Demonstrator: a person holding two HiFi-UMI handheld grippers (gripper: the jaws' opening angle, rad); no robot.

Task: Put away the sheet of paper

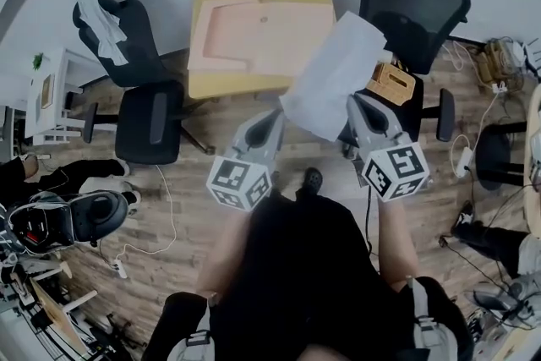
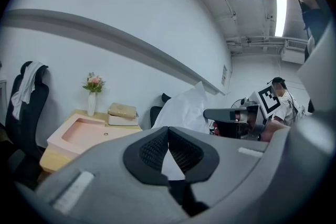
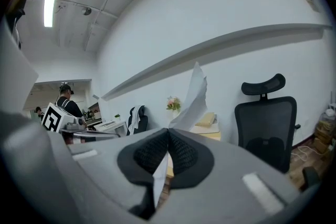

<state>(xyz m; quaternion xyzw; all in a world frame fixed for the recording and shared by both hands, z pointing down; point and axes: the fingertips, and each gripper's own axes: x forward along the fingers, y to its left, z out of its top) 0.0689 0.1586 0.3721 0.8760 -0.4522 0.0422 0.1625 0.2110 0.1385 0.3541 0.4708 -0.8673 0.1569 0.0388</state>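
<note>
My left gripper (image 1: pixel 276 117) and right gripper (image 1: pixel 356 103) each pinch the sheet of paper (image 1: pixel 334 72), raised between them (not yet put away); the pink tray (image 1: pixel 254 34) lies beyond my jaws.

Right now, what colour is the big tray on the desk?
Pale pink tray, best in head view.

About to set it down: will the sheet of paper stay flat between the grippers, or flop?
Probably floppy: the sheet, pinched only at its near edge by the left gripper and right gripper, bows and curls. Likely light, so it may flutter when moved. Could crease or tear if the grippers pull apart.
</note>
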